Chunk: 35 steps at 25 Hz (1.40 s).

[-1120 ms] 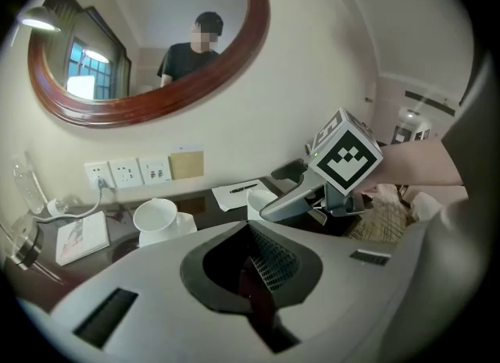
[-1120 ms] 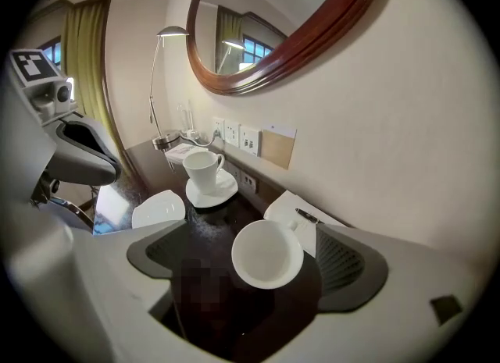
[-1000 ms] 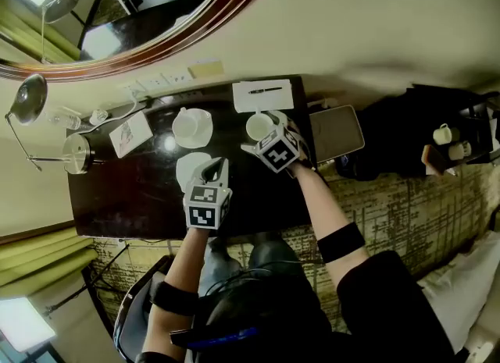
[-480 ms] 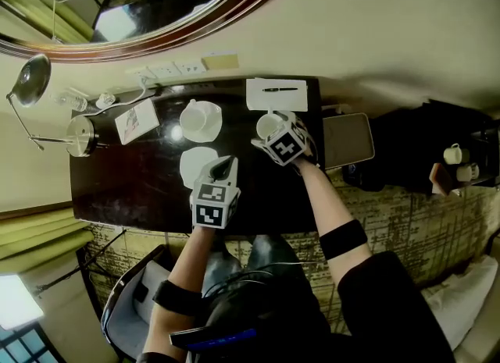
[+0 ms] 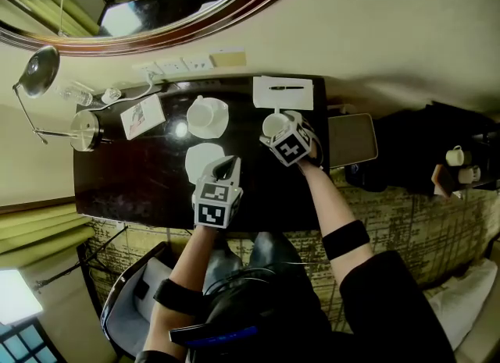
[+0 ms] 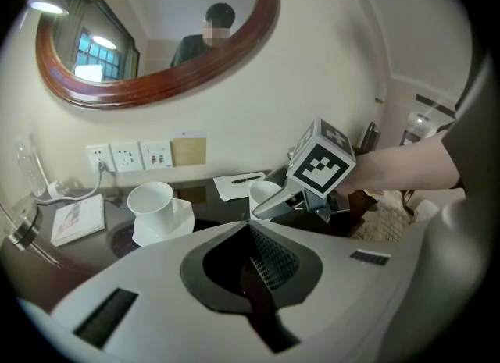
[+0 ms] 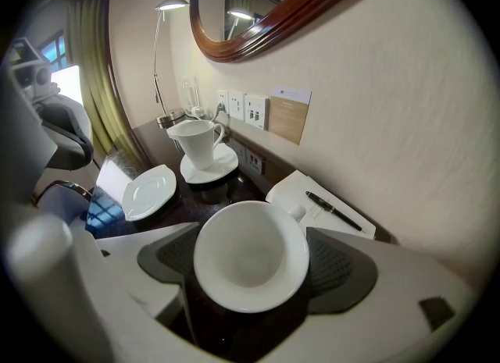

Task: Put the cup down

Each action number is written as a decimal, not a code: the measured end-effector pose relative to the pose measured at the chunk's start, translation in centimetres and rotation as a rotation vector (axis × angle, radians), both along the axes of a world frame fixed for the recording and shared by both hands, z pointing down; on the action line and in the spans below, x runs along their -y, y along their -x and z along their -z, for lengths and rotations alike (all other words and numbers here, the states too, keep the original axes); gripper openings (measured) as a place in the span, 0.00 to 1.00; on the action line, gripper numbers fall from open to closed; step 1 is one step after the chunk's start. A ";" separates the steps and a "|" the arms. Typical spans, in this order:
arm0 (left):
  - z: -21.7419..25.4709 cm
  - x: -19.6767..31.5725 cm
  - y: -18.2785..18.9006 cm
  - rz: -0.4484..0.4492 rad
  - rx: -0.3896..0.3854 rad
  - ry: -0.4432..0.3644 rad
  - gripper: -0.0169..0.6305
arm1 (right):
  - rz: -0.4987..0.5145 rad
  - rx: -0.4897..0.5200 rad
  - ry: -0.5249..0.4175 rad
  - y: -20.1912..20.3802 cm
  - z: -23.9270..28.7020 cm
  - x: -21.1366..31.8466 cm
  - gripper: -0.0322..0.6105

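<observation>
While the right gripper [image 5: 277, 132] reaches down over the back right part of the dark desk [image 5: 125, 178], its jaws have just been closing. They now stand fairly wide around a white cup [image 7: 250, 256], one pad on each side of the rim and, as far as the gripper's own view shows, touching it. The cup is upright and empty, with its handle turned toward the desk's back edge. Whether its base rests on the desk top or hangs just above it cannot be told. At the desk's back edge, just behind this cup, a white notepad [image 5: 283, 93] lies with a black pen [image 5: 282, 87] on it. Toward the middle of the desk's back edge a second cup [image 5: 201, 109] stands on its saucer [image 5: 221, 124]. An empty saucer [image 5: 198, 158] lies nearer the desk's centre. The left gripper [image 5: 227, 168] hangs over the middle of the desk, overlapping the empty saucer's right rim in the head view, its jaws pressed together with nothing between them. At the desk's left end stands a desk lamp [image 5: 84, 131], and beside it a white card [image 5: 142, 116] lies flat. Wall sockets [image 5: 183, 65] sit in a row just above the desk's back edge.
</observation>
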State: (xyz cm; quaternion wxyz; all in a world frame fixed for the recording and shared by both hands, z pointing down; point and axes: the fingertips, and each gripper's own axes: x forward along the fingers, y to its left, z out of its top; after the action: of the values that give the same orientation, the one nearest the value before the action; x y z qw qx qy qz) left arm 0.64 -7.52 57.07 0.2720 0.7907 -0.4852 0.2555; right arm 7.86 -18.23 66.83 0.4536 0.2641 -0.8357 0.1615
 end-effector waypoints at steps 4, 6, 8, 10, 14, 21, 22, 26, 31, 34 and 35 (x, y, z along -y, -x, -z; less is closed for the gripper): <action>0.4 -0.5 1.0 0.003 0.005 -0.010 0.01 | -0.005 0.012 0.002 0.5 0.9 -1.0 0.73; 0.6 -0.9 1.7 0.008 0.006 -0.015 0.01 | -0.001 0.021 0.000 1.1 1.8 -1.6 0.73; 1.1 -1.5 2.2 0.011 -0.006 -0.013 0.01 | 0.002 0.034 -0.023 2.0 3.1 -2.0 0.73; 1.3 -2.2 3.1 0.020 -0.011 -0.012 0.01 | 0.012 0.049 -0.041 3.2 4.2 -2.6 0.73; 1.6 -3.6 6.3 0.050 0.004 -0.011 0.01 | 0.042 0.072 -0.063 6.3 6.7 -4.5 0.73; 2.3 -5.7 13.1 0.109 0.010 -0.012 0.01 | 0.080 0.089 -0.061 12.0 8.3 -9.0 0.73; 2.3 -5.9 14.1 0.117 0.015 -0.016 0.01 | 0.083 0.089 -0.056 12.7 8.2 -9.6 0.73; 2.2 -5.7 17.9 0.137 0.037 -0.048 0.01 | 0.091 0.088 -0.039 15.6 7.3 -11.7 0.73; 1.7 -5.8 20.2 0.108 0.022 -0.028 0.01 | 0.087 0.083 -0.025 19.3 5.2 -12.8 0.73; 1.2 -5.3 21.6 0.093 0.027 -0.040 0.01 | 0.089 0.075 -0.023 21.0 4.0 -13.0 0.73; 0.8 -5.2 22.0 0.086 0.031 -0.036 0.01 | 0.090 0.073 -0.022 21.4 3.6 -13.0 0.73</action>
State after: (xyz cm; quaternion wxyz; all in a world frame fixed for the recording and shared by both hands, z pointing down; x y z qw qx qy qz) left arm -21.36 -2.36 56.24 0.2609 0.7699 -0.5275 0.2468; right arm -13.56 -5.27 63.27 0.4268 0.2253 -0.8643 0.1414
